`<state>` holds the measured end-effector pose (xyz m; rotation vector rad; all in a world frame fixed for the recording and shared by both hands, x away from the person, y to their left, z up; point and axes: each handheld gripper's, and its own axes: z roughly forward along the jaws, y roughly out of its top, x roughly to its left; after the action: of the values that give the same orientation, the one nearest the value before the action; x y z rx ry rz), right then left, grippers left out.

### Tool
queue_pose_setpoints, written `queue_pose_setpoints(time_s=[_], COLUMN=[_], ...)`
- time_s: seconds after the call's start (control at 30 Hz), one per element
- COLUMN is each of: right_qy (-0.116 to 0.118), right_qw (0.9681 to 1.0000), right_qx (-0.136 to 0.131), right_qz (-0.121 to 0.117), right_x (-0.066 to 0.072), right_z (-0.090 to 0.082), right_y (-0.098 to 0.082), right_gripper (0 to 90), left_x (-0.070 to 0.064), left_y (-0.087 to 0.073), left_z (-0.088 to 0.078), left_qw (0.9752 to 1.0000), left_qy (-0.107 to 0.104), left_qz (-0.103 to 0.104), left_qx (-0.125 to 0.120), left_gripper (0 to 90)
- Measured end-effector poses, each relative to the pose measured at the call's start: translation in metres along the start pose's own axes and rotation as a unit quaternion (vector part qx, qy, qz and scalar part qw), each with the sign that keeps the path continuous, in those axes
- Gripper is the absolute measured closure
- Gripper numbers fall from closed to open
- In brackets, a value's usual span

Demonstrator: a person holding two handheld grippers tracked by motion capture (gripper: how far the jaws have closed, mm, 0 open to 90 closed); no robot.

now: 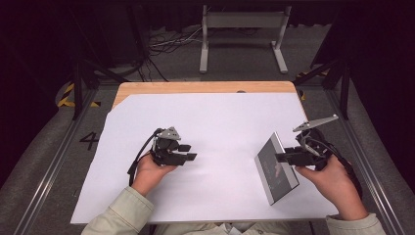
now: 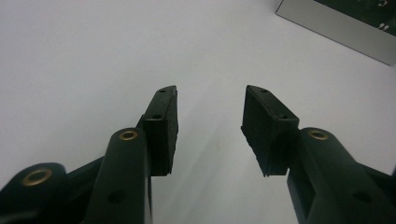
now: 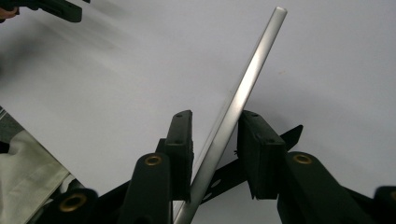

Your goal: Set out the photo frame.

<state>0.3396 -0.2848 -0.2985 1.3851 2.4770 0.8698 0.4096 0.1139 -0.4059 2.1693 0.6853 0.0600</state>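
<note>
High view: the right gripper [image 1: 280,157] has a tablet [image 1: 275,169] by its edge, tilted up off the white table [image 1: 220,122]. Its jaws sit either side of the silver rim [image 3: 233,112], nearly closed on it. The left gripper [image 1: 188,152] is well apart from it, jaws wide, holding nothing.

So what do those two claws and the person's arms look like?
Each claw is black. The left claw and right claw both have two chunky jaws tipped with flat rectangular pads, brass-ringed screw holes, a grey three-cornered plate on top and a black cable trailing back. The person wears pale beige sleeves.
</note>
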Motion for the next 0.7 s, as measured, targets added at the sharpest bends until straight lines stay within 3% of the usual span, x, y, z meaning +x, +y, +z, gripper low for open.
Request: queue_pose_setpoints(time_s=[0.33, 0.47, 0.57, 0.7], right_qy=[-0.019, -0.028, 0.006, 0.007], right_qw=[0.9998, 0.9996, 0.9999, 0.9999], right_qx=[0.003, 0.005, 0.003, 0.009], right_qz=[0.009, 0.008, 0.012, -0.006], right_x=[0.0020, 0.0035, 0.0024, 0.0096], right_z=[-0.0018, -0.0031, -0.0035, -0.0026], right_y=[0.0012, 0.0017, 0.0024, 0.0051], right_gripper=[72.5, 81.3, 83.7, 84.0], left_x=[-0.0006, -0.0005, -0.0007, -0.0007], left_y=[-0.0004, -0.0004, -0.0004, -0.0005], left_z=[0.0001, 0.0004, 0.0002, -0.0003], left_qw=[1.0000, 1.0000, 1.0000, 1.0000], left_qy=[-0.001, -0.003, -0.002, -0.003], left_qz=[-0.001, -0.002, -0.002, -0.003], left_qx=[0.000, 0.000, 0.000, -0.001], left_gripper=[56.0, 55.9, 55.9, 55.8])
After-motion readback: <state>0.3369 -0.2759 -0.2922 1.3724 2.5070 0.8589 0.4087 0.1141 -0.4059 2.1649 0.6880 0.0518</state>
